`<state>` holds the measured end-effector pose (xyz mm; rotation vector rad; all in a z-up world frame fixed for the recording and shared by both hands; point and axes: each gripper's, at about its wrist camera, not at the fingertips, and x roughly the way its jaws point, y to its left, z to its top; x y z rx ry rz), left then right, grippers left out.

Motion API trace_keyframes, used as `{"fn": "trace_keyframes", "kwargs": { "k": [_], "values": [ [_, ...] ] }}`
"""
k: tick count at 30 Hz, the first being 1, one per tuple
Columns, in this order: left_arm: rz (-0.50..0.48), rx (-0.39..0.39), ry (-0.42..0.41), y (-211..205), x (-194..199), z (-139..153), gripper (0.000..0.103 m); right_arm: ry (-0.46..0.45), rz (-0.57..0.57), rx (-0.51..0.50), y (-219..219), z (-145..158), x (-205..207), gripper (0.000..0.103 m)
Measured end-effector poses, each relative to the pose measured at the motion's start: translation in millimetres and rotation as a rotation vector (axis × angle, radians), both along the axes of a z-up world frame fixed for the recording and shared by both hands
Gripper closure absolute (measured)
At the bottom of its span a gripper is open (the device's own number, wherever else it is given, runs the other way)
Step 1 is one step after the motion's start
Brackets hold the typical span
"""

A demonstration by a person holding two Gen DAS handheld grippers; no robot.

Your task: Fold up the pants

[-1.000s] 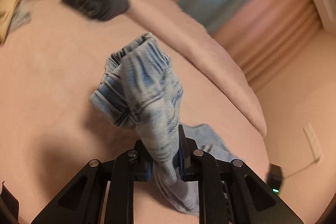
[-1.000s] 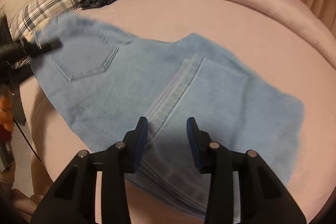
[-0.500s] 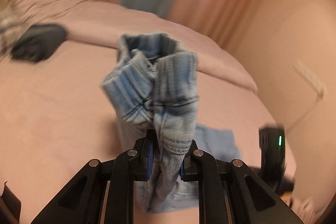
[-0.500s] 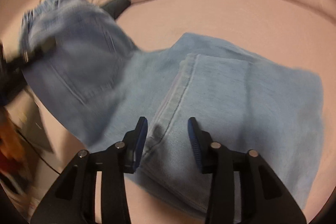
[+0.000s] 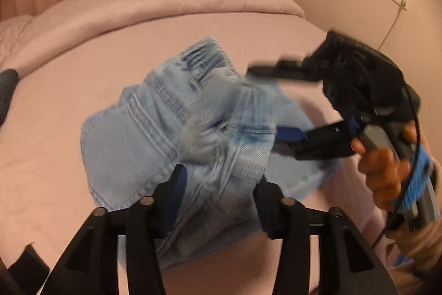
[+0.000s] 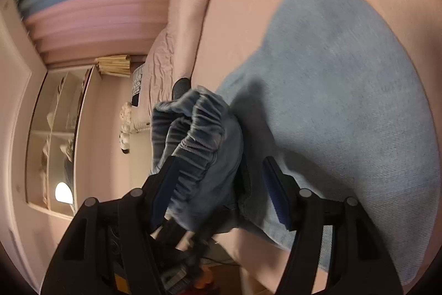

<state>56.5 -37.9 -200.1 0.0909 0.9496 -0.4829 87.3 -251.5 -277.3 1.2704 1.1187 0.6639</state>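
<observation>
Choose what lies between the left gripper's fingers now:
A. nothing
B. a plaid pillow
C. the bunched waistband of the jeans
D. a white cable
C: in the left wrist view the bunched waistband of the jeans sits between the fingers of the left gripper, whose jaws have just been opening.

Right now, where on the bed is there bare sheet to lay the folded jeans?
Bare pink sheet runs left of the jeans, out to a dark garment at the edge, and behind them up to the rolled duvet. It is crowded to the right, where the right hand-held gripper reaches in.
</observation>
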Motion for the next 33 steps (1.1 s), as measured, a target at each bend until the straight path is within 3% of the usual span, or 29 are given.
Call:
{"fn": "trace_keyframes", "kwargs": {
  "k": [3,7,9,11,12,13,16,22,25,29,32,33],
  "values": [
    [-0.026,-0.053,0.026,14.2,-14.3,1.9,0.053,0.018,-0.037,0.089,-12.1,0.9,-5.6,0.029],
    [0.027,-0.149,0.016,37.2,-33.6,5.6,0.053,0.024,0.019,-0.016,0.6,16.1,-6.9,0.024],
    [0.1,-0.169,0.022,54.3,-35.9,3.7,0.053,0.048,0.083,-0.138,21.6,19.1,2.0,0.025],
    [0.158,-0.175,0.03,68.5,-36.0,2.0,0.053,0.045,0.136,-0.259,39.4,22.5,14.4,0.035],
    [0.191,-0.191,0.034,78.8,-37.2,2.6,0.053,0.031,0.157,-0.301,45.3,25.2,17.6,0.055],
    [0.205,-0.2,0.032,83.2,-39.7,4.0,0.053,0.006,0.173,-0.367,51.9,32.5,21.3,0.061],
    [0.245,-0.225,0.011,98.3,-41.4,11.8,0.053,-0.095,0.183,-0.445,61.1,58.9,23.5,0.071],
    [0.237,-0.239,-0.023,103.6,-41.4,23.4,0.053,-0.257,0.079,-0.457,32.2,114.5,21.6,0.074],
    [0.215,-0.233,-0.015,94.0,-33.9,21.2,0.053,-0.229,0.029,-0.482,3.5,109.8,22.8,0.074],
    [0.171,-0.206,0.019,74.7,-22.3,12.0,0.053,-0.136,-0.034,-0.556,-26.2,78.7,10.0,0.074],
    [0.147,-0.166,0.054,57.0,-12.4,5.6,0.053,-0.038,-0.006,-0.636,-32.6,45.4,4.4,0.067],
    [0.143,-0.158,0.061,52.4,-10.1,4.6,0.053,-0.041,-0.006,-0.67,-34.4,41.3,1.8,0.062]
  ]
}}
